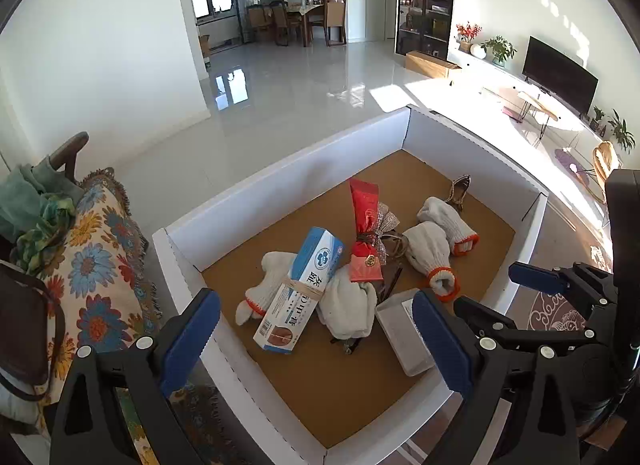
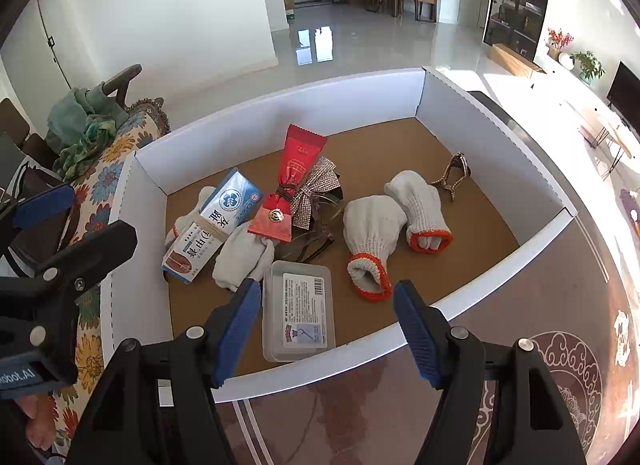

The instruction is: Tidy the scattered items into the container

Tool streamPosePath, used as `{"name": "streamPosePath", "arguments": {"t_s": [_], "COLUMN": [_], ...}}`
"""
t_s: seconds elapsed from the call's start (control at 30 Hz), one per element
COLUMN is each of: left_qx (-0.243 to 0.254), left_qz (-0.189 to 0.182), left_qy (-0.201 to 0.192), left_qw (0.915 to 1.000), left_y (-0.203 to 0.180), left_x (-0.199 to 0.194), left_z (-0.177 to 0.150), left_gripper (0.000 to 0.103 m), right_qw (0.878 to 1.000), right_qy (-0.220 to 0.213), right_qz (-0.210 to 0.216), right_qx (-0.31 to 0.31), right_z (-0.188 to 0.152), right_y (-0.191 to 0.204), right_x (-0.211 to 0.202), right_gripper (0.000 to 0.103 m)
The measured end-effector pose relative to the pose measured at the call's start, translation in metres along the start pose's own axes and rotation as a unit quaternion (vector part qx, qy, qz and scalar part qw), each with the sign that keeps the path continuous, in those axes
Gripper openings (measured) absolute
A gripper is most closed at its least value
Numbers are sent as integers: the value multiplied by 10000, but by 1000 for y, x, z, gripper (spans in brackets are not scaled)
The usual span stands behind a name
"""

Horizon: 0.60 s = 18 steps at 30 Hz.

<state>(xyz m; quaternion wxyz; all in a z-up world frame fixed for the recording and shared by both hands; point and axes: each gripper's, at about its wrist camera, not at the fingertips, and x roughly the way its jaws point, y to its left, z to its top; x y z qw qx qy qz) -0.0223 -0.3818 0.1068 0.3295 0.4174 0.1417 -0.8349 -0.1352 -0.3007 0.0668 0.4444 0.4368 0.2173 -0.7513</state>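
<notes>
The left tool hangs over the near corner of the container with its blue pads spread wide and nothing between them. The right tool stands wide apart too, empty, above the container's near wall; in its view the left tool shows at the left edge.

The container is a shallow white cardboard box with a brown floor, and all the visible items lie inside it. On the left side a blue and white carton bound with a rubber band lies tilted across a white glove. Just beside it is a bunched white glove, and a red gift pouch leans over that, with a glittery silver bow touching its tied waist. Clear glasses lie under the bow and pouch. A clear plastic case with a printed label rests flat near the front wall. To the right, two white gloves with orange cuffs lie touching side by side, cuffs toward the cameras. A small sparkly hair clip sits apart near the far right wall.

The box rests on a dark red patterned tabletop, beside a sofa with a floral throw.
</notes>
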Motion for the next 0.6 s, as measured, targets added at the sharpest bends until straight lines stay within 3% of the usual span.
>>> {"name": "streamPosePath", "arguments": {"t_s": [0.37,0.43,0.6], "left_qx": [-44,-43,-359], "left_qz": [8,-113,-139], "left_qy": [94,162,-257], "left_qw": [9999,9998,9989], "left_y": [4,5,15], "left_x": [5,7,-2], "left_z": [-2,-1,-3], "left_gripper": [98,103,103], "right_qw": [9999,9999,10000], "right_qy": [-10,-5,-78], "right_qz": [-43,-58,-53], "right_qx": [-115,-145,-27], "right_z": [5,5,9], "right_y": [7,8,7], "right_x": [0,1,3], "right_gripper": [70,70,70]}}
